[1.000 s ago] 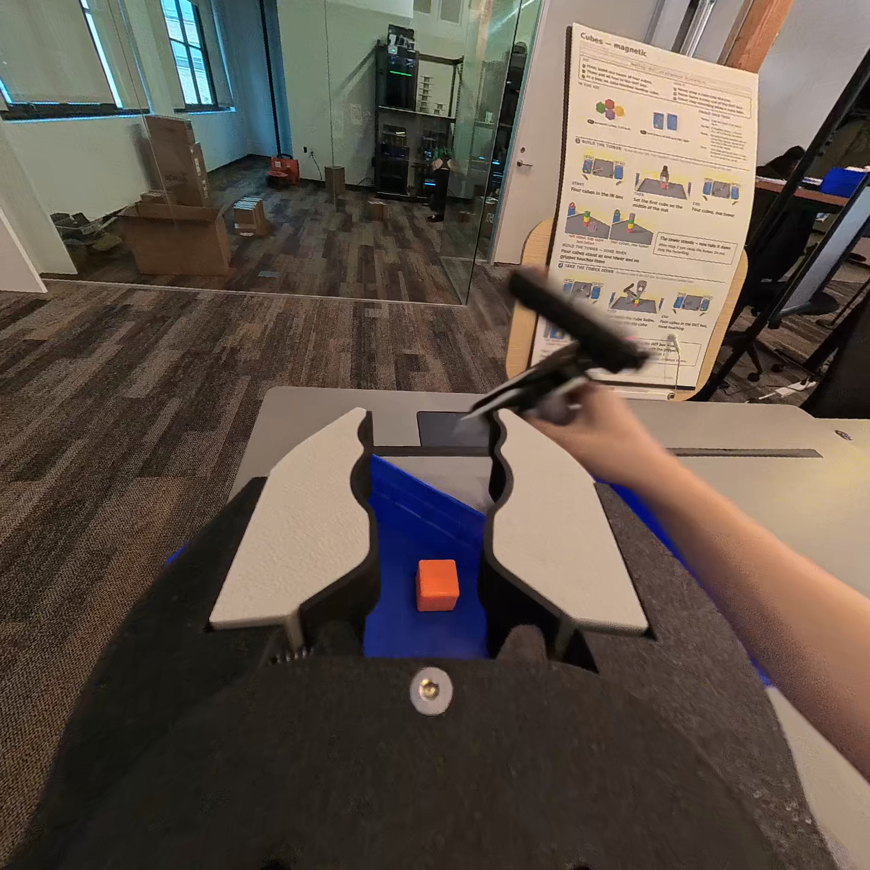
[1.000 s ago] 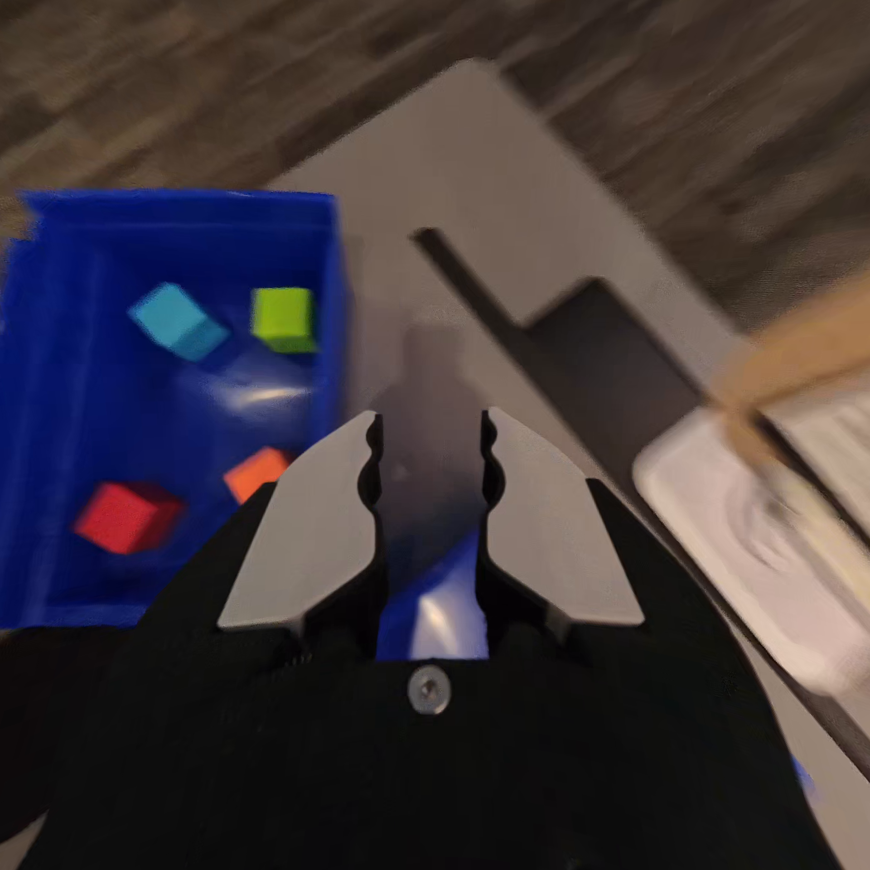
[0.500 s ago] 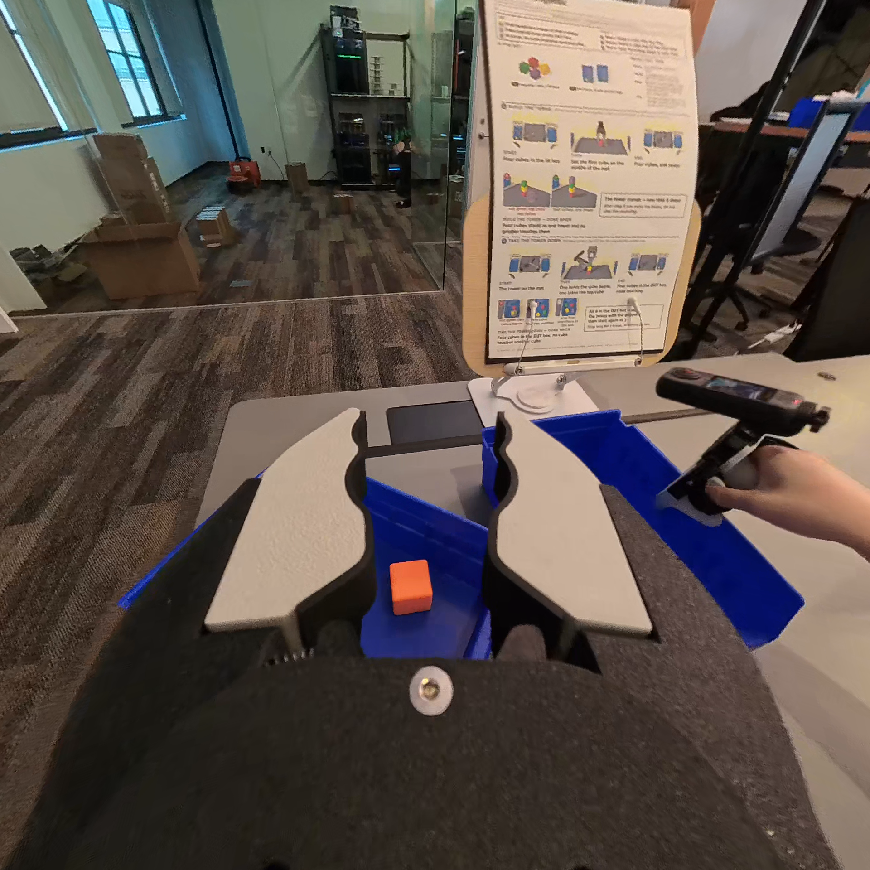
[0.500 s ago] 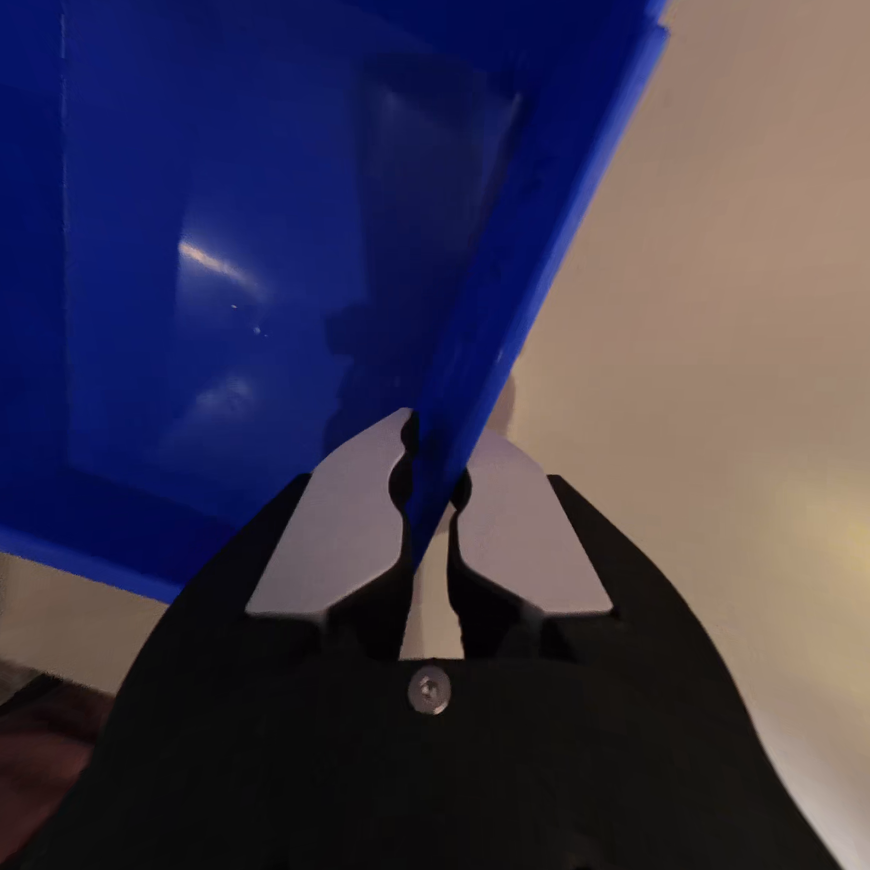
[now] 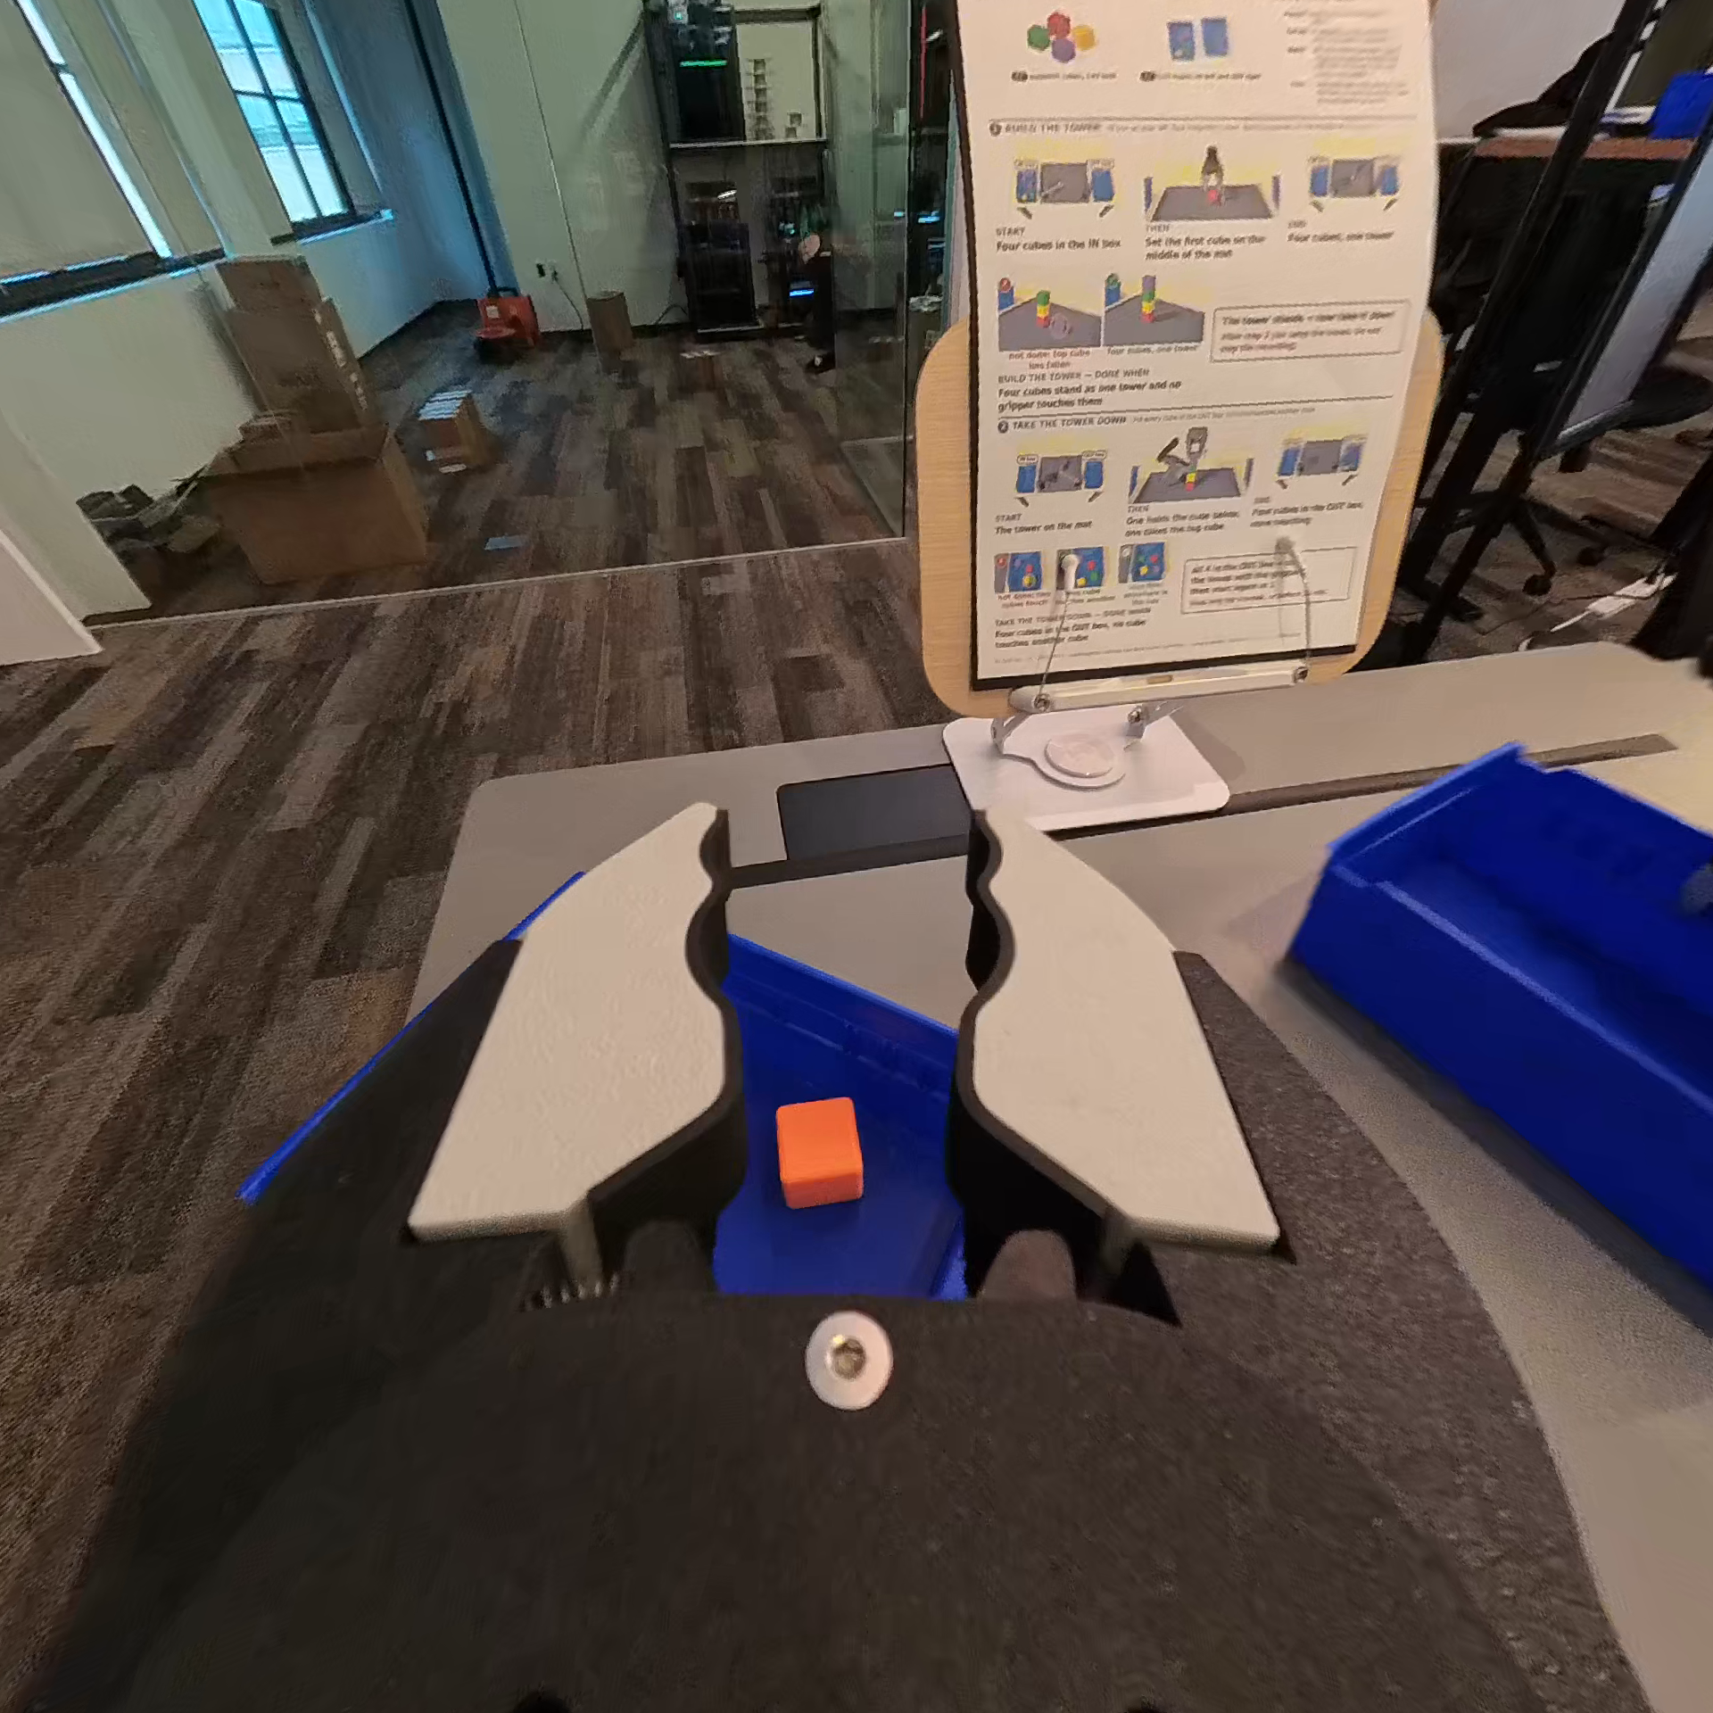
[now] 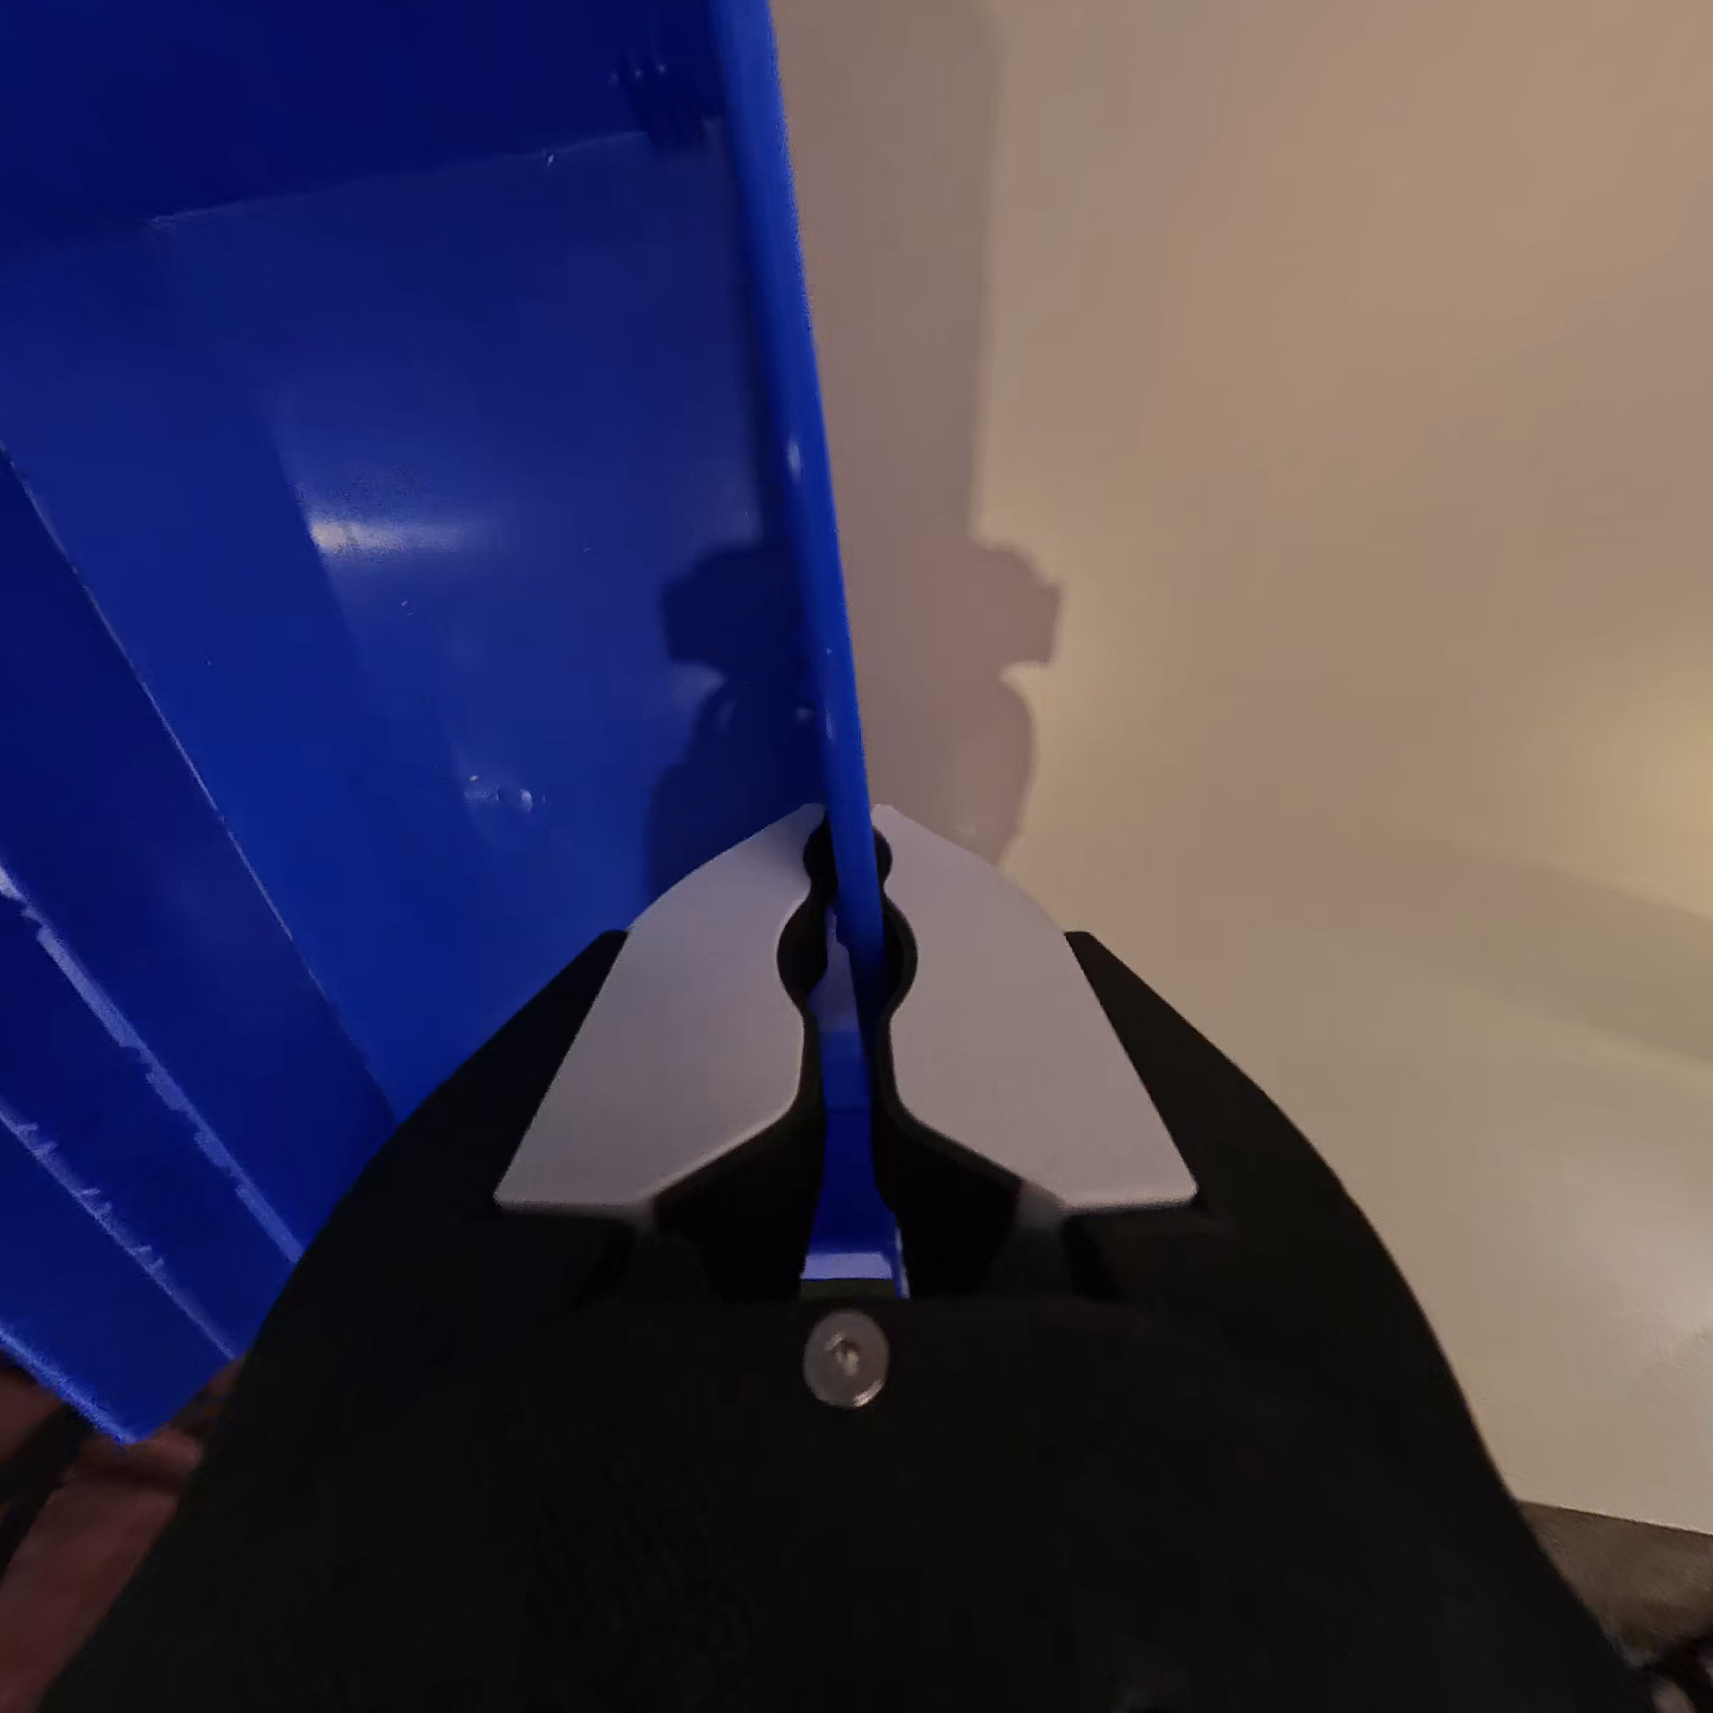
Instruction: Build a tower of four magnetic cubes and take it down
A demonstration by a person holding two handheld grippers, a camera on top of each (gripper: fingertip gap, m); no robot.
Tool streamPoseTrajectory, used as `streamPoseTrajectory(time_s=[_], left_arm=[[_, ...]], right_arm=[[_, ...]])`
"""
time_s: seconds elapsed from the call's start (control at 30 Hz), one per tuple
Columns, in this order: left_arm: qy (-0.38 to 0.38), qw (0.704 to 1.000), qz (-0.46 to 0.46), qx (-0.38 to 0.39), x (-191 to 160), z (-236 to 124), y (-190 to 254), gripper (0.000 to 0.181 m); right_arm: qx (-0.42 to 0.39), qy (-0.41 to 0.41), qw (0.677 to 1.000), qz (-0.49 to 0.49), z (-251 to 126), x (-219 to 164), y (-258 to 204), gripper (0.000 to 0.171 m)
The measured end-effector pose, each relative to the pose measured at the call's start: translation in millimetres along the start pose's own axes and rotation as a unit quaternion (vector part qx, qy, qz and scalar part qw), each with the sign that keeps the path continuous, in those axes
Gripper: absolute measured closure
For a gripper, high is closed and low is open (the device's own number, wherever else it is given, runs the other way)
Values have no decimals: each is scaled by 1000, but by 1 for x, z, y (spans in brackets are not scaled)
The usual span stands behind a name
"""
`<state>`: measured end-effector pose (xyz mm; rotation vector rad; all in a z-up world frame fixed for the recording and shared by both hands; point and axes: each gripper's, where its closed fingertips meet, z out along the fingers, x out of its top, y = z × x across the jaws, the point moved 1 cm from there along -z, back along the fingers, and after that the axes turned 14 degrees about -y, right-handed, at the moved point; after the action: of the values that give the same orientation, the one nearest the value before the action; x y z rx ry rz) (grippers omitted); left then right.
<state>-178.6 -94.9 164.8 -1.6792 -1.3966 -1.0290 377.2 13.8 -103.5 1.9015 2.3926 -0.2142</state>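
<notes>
Nearest in the left wrist view, the left gripper (image 5: 845, 890) hangs with its two pale fingers (image 5: 593, 1038) spread wide and nothing between them; below the gap lies one orange cube (image 5: 819, 1152), resting on the floor of a blue bin (image 5: 834, 1029) and touching neither finger; only this one cube can be counted, since the gripper body and fingers cover most of that bin, so whether others lie in it cannot be told.

In the right wrist view, the right gripper (image 6: 848, 839) is pinched narrow on the thin side wall of a second blue bin (image 6: 445, 575), one finger inside the wall and one outside; the bin's floor that shows carries no cube, though its lower left part is cut off by the frame; the beige table (image 6: 1344, 556) lies beside it.

Farther off in the left wrist view, that second bin (image 5: 1520, 983) sits to the right, blurred and cropped at the frame edge, well apart from the first; two bins in all; beyond, on the grey table (image 5: 1372, 742), one instruction sheet (image 5: 1196, 352) stands upright on a white stand (image 5: 1084, 769), its top cut off; a dark pad (image 5: 871, 816) lies just left of the stand.
</notes>
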Motion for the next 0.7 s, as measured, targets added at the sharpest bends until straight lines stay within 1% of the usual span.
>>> streamPoseTrajectory(time_s=[0.1,0.2,0.33,0.43,0.5,0.53,0.57,0.6,0.63,0.67,0.7], left_arm=[[-9,1000,2,21,-2,4,-4,132],[-17,999,-4,36,-4,8,-10,131],[-41,998,-20,51,-11,14,-24,122],[-55,995,-36,73,-18,13,-42,120],[-78,992,-41,90,-27,11,-56,120],[-99,990,-38,97,-35,11,-63,119],[-124,987,-34,100,-45,10,-71,119],[-149,983,-36,102,-56,9,-80,118],[-174,978,-50,106,-68,8,-91,119],[-195,972,-72,114,-79,6,-104,118],[-210,965,-98,123,-90,4,-117,116]], right_arm=[[3,8,999,35,-1,-11,43,167],[11,16,998,59,-1,-18,72,167],[18,24,996,88,-1,-24,95,167],[15,35,994,106,-2,-25,109,167],[13,45,993,104,-3,-26,113,166],[9,54,993,102,-4,-25,114,163],[-3,71,992,103,-7,-24,117,153],[-20,101,989,107,-14,-22,122,142],[-33,140,983,111,-24,-20,124,134],[-43,182,976,112,-37,-18,125,129],[-54,223,967,112,-52,-17,123,127]])
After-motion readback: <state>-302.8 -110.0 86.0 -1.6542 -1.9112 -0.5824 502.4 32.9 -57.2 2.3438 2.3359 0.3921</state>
